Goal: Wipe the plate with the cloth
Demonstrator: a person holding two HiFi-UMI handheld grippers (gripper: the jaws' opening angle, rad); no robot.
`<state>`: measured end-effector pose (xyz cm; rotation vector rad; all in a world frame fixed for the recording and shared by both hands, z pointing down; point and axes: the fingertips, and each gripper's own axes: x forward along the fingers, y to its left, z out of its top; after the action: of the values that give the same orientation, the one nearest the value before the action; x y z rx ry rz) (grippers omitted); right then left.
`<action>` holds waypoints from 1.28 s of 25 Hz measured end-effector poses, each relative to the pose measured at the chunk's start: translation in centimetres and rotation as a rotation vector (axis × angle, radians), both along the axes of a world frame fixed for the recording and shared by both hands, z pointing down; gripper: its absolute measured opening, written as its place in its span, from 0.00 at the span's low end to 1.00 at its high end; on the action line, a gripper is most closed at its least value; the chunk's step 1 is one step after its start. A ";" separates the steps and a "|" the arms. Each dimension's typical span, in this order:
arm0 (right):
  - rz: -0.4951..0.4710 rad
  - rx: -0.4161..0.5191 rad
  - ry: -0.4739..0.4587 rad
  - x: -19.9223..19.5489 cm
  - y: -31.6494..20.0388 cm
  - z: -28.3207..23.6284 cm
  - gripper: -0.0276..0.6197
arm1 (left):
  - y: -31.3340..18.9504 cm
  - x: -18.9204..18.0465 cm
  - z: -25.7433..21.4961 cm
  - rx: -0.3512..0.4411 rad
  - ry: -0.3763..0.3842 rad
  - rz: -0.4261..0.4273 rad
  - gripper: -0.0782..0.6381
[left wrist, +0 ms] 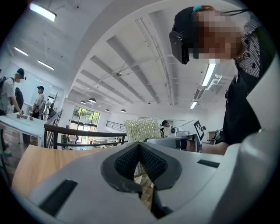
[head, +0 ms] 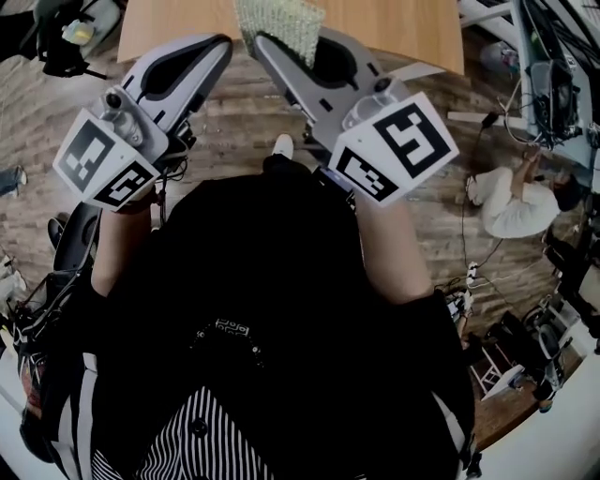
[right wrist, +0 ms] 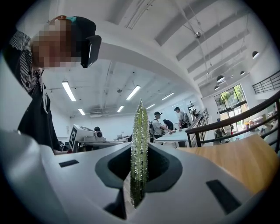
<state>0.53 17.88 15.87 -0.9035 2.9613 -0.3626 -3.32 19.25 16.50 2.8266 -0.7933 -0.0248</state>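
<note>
The green cloth (head: 281, 26) hangs pinched in my right gripper (head: 292, 42), which is shut on it and raised close to my chest. In the right gripper view the cloth (right wrist: 140, 148) stands edge-on between the dark pads. My left gripper (head: 212, 49) is beside it on the left, shut and holding nothing; its pads (left wrist: 151, 162) meet with only a slit between them. From the left gripper view the cloth (left wrist: 142, 129) shows as a textured sheet past the jaws. No plate shows in any view. The wooden table (head: 403, 28) lies just ahead of both grippers.
A person in white (head: 516, 202) crouches on the wood floor at the right among cables and equipment racks (head: 553, 94). Bags and gear sit at the left edge (head: 66, 37). Far off, people stand round a white table (right wrist: 179, 133) by a railing (right wrist: 236, 120).
</note>
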 end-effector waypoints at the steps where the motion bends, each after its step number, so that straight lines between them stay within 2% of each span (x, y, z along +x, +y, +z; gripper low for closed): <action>1: -0.002 -0.004 -0.002 0.4 -0.6 0.3 0.12 | -0.5 0.2 0.1 -0.002 -0.003 -0.006 0.10; 8: 0.003 -0.033 -0.021 2.4 -5.0 1.5 0.12 | -3.8 -0.2 1.6 -0.048 -0.024 -0.073 0.10; 12: 0.010 -0.062 -0.019 1.8 -7.8 2.4 0.12 | -6.2 -0.7 2.1 -0.069 -0.015 -0.069 0.10; 17: 0.029 -0.070 0.005 1.5 -11.5 3.1 0.12 | -10.2 -0.2 2.8 -0.072 0.010 -0.012 0.10; 27: 0.158 -0.042 0.087 2.3 -22.5 0.9 0.12 | -23.8 0.5 -0.6 0.014 0.068 0.129 0.10; 32: 0.214 -0.062 0.105 2.0 -26.7 0.9 0.12 | -28.4 -0.5 -0.3 -0.009 0.082 0.171 0.10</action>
<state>2.56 -8.81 16.75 -1.2704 2.9194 -0.4114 -3.79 -9.20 16.16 2.8533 -0.5309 -0.1094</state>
